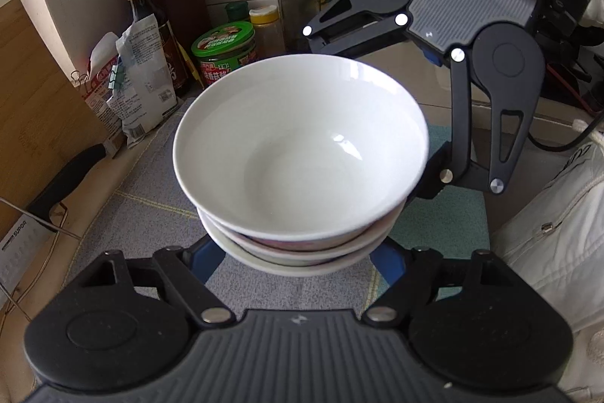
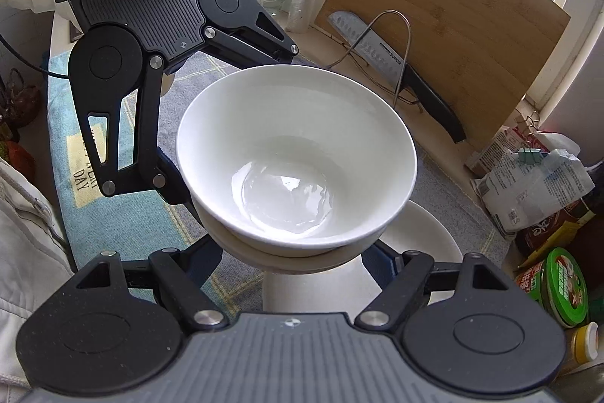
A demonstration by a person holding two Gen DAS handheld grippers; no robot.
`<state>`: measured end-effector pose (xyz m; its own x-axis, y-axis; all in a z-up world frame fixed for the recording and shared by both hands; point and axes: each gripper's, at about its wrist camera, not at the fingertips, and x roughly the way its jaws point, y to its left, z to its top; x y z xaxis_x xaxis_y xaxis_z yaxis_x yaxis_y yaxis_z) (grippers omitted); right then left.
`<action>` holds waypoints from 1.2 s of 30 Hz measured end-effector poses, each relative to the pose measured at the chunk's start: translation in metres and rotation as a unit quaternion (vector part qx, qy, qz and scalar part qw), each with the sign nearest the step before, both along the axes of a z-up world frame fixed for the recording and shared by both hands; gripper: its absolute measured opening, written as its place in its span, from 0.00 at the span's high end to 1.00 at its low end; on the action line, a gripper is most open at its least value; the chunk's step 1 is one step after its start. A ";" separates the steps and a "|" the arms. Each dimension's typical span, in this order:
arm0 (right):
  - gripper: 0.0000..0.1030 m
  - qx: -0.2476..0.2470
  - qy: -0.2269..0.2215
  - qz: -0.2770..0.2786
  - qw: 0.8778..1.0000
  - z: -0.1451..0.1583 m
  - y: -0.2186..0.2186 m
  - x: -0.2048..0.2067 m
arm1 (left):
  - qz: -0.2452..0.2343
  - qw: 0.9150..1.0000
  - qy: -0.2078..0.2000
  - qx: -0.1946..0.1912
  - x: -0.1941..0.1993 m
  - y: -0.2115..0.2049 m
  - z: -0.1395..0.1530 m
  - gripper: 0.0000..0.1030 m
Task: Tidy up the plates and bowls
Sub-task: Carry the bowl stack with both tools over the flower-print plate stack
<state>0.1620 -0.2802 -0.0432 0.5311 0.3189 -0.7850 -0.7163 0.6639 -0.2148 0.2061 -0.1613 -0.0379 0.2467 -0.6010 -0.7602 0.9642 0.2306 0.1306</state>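
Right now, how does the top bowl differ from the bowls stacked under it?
The top bowl is plain white and shows its whole inside; the lower bowls show only their rims, one with a reddish pattern. The top bowl looks wider than the lower bowls. All sit nested together.

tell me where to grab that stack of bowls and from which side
Grip the stack of bowls low, at the bottom bowl, from two opposite sides at once, as here: the left tool and the right tool each straddle the base. The walls flare outward toward the rim, so a low hold lets the upper bowls rest above the fingers rather than slide out.
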 end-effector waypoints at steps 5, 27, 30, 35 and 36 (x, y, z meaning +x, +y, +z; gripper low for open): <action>0.18 -0.004 -0.003 -0.019 1.000 0.000 -0.025 0.008 | -0.012 1.000 -0.005 -0.005 0.014 -0.023 -0.004 0.20; 0.18 -0.009 0.012 -0.064 0.998 -0.017 -0.066 0.031 | -0.022 1.000 0.008 0.002 0.048 -0.071 -0.026 0.20; 0.18 -0.010 0.015 -0.066 0.998 -0.019 -0.067 0.032 | -0.023 1.000 0.012 0.002 0.050 -0.073 -0.028 0.20; 0.18 -0.013 0.018 -0.067 0.998 -0.020 -0.067 0.032 | -0.023 1.000 0.018 0.002 0.050 -0.074 -0.030 0.20; 0.18 -0.013 0.019 -0.067 0.997 -0.021 -0.068 0.033 | -0.022 1.000 0.020 0.002 0.050 -0.074 -0.030 0.20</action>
